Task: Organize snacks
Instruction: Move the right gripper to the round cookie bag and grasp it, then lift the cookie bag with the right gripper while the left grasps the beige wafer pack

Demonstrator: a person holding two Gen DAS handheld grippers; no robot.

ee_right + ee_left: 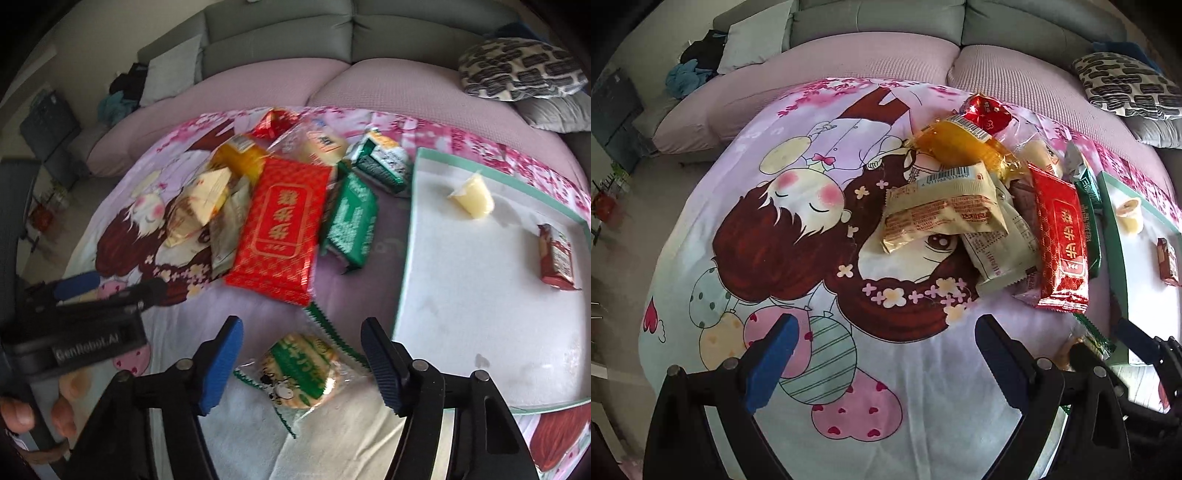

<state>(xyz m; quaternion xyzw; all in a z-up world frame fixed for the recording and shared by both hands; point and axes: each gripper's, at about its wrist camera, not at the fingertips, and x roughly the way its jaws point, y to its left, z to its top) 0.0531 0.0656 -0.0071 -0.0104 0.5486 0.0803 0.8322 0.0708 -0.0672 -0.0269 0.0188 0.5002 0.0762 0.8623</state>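
Grey sofa, pink cushions, patterned pillow

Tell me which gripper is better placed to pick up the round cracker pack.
Right. The right gripper already straddles the cracker pack, beside the tray. The left gripper hangs open over bare cloth.

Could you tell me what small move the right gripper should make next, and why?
Probably close on the round cracker packet: it lies between the right gripper's blue pads, which do not yet press it. The white tray beside it already holds two snacks, so it likely goes there.
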